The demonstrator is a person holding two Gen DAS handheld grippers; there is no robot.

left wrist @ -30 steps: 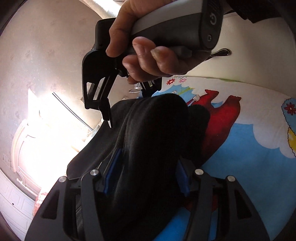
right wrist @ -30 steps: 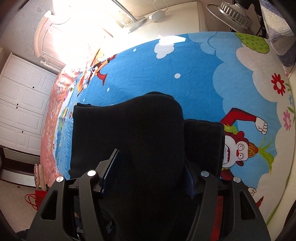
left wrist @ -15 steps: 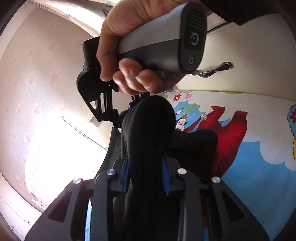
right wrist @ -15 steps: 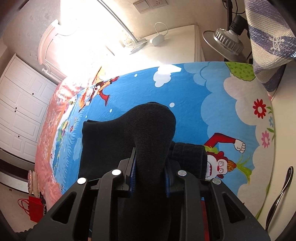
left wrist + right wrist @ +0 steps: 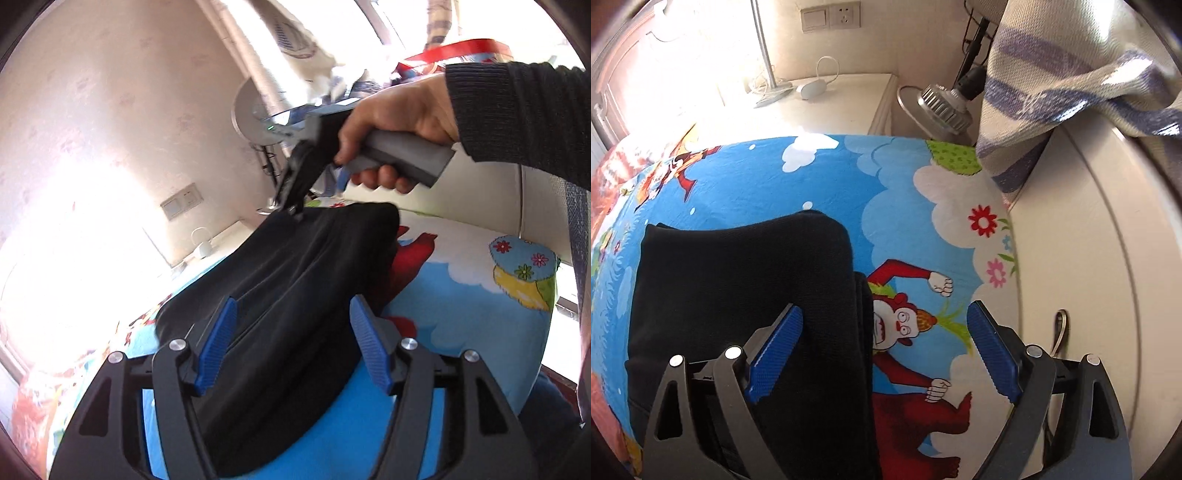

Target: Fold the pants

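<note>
- Both claws, clamped on the black pants half a second ago, now spread wide: left gripper, right gripper.
- Pants released, lying folded on the cartoon bedsheet, left of the monkey print.
- Fold apparently laid; smoothing or another fold likely next.

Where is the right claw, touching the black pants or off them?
Cannot tell. Right wrist view: right claw wide open, one pad overlapping the pants; left wrist view shows its blurred tips at their edge.
</note>
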